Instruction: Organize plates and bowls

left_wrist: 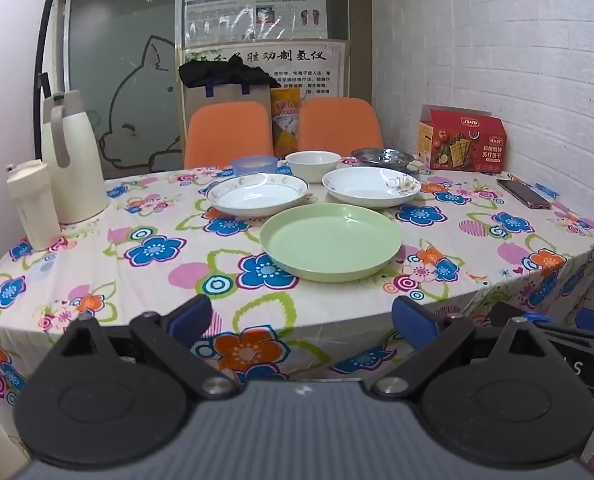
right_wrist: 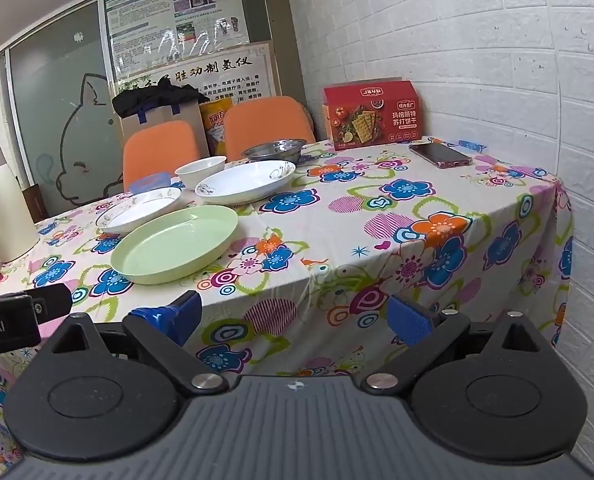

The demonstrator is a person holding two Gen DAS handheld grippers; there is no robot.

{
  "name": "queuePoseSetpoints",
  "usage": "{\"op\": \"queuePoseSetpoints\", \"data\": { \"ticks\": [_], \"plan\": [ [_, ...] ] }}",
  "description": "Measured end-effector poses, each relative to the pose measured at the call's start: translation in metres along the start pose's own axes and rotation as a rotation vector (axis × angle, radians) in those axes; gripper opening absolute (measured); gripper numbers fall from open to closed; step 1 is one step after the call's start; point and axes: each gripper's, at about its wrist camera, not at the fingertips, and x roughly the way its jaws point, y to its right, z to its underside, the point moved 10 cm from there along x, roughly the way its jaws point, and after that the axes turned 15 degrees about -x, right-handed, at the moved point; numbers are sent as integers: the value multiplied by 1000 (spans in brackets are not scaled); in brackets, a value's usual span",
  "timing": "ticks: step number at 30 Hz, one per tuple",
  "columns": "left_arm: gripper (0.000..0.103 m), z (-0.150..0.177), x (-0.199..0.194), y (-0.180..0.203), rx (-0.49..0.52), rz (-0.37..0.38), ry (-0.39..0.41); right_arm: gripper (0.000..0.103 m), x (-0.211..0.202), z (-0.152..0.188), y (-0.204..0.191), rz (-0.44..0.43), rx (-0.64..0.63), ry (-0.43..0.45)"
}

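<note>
While both grippers [left_wrist: 301, 318] [right_wrist: 293, 316] hover spread and unladen, green plate [left_wrist: 331, 242], two white plates [left_wrist: 257, 194] [left_wrist: 371, 186], white bowl [left_wrist: 313, 165] lie bare.

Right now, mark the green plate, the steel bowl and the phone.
green plate [left_wrist: 331, 240]: left wrist view, flat centre.
steel bowl [right_wrist: 275, 149]: right wrist view, inner wall.
phone [right_wrist: 439, 155]: right wrist view, dark screen.

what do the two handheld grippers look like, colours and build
Both match: a ribbed dark grey body, two round black plastic discs beside it, black linkage arms on silver pivot pins, and blue textured pads on the fingers. The left gripper shows this in its own view, the right gripper in its own. White lettering marks the left gripper's side in the right wrist view.
</note>
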Motion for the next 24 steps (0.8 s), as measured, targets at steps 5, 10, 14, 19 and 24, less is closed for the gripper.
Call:
{"op": "queuePoseSetpoints", "data": {
  "ticks": [5,10,14,19,24],
  "plan": [
    [96,0,0,0,-1,0,-2,87,0,-1,0,-2,2,-2],
    [96,1,0,1,1,-2,1,87,0,0,-1,-3,-1,-5],
    [96,0,0,-1,1,1,-4,87,1,0,-2,-8,-1,-10],
    [96,0,0,0,5,8,-8,87,1,0,-2,-12,-4,-10],
    [96,-1,-1,1,4,10,-6,87,1,0,-3,-11,-4,-11]
  ]
}}
